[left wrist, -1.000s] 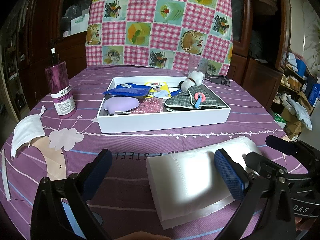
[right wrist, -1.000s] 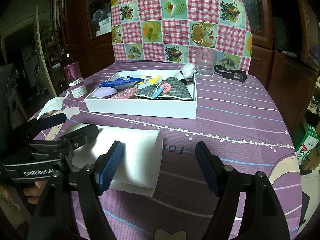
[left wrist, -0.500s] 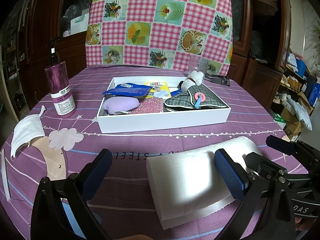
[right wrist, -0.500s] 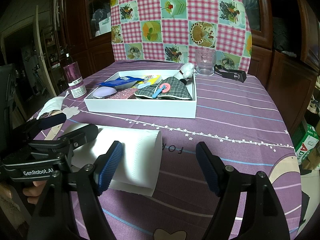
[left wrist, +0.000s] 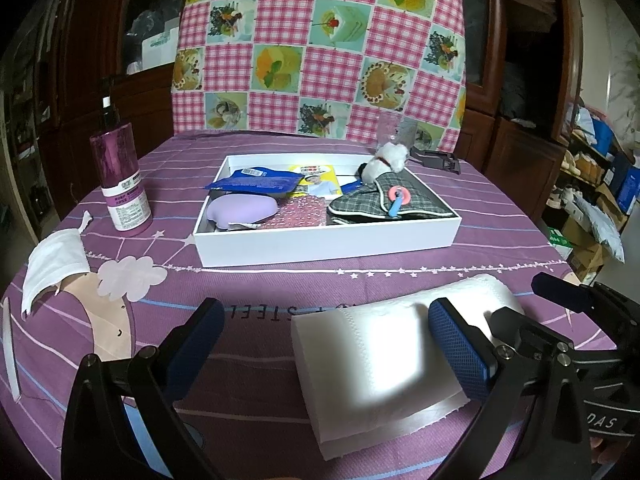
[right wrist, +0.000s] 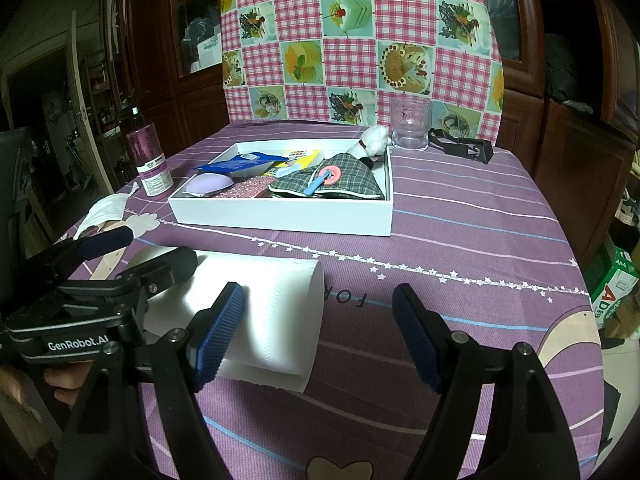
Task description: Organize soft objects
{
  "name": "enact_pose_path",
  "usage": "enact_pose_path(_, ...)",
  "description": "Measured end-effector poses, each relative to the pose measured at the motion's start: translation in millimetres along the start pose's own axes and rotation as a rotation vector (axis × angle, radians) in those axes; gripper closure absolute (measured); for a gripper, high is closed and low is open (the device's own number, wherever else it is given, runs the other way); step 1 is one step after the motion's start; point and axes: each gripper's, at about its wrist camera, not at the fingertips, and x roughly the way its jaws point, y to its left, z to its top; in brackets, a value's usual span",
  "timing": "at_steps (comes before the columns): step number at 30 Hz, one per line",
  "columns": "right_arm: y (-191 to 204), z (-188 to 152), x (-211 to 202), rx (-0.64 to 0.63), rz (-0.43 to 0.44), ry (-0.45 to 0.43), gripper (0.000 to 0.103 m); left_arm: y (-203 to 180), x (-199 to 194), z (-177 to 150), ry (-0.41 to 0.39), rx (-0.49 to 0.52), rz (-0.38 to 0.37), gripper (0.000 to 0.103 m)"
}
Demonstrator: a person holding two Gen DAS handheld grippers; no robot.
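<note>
A folded white paper towel [left wrist: 372, 364] lies on the purple tablecloth near the front edge. My left gripper [left wrist: 326, 346] is open; the towel's left part sits between its blue pads, and the right finger [left wrist: 456, 348] stands in front of the towel. My right gripper [right wrist: 318, 338] is open just right of the same towel [right wrist: 272, 308], its left finger [right wrist: 220, 336] over the towel's near corner. Further back, a white box [left wrist: 320, 244] holds a lilac cushion [left wrist: 240, 210], a plaid cloth [left wrist: 380, 200], a white plush toy [left wrist: 386, 160] and some packets.
A purple bottle [left wrist: 120, 184] and a white face mask [left wrist: 52, 264] sit left of the box. Behind the box are a glass cup [right wrist: 412, 122] and a black clip [right wrist: 464, 148]. The round table's edge drops off at the right, with boxes on the floor there.
</note>
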Motion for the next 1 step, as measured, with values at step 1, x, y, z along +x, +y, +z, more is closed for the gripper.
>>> enact_pose_path(1,-1.2,-0.7,-0.4,0.002,0.000,0.001,0.026,1.1,0.6,0.1,0.003,-0.002,-0.014,0.000)
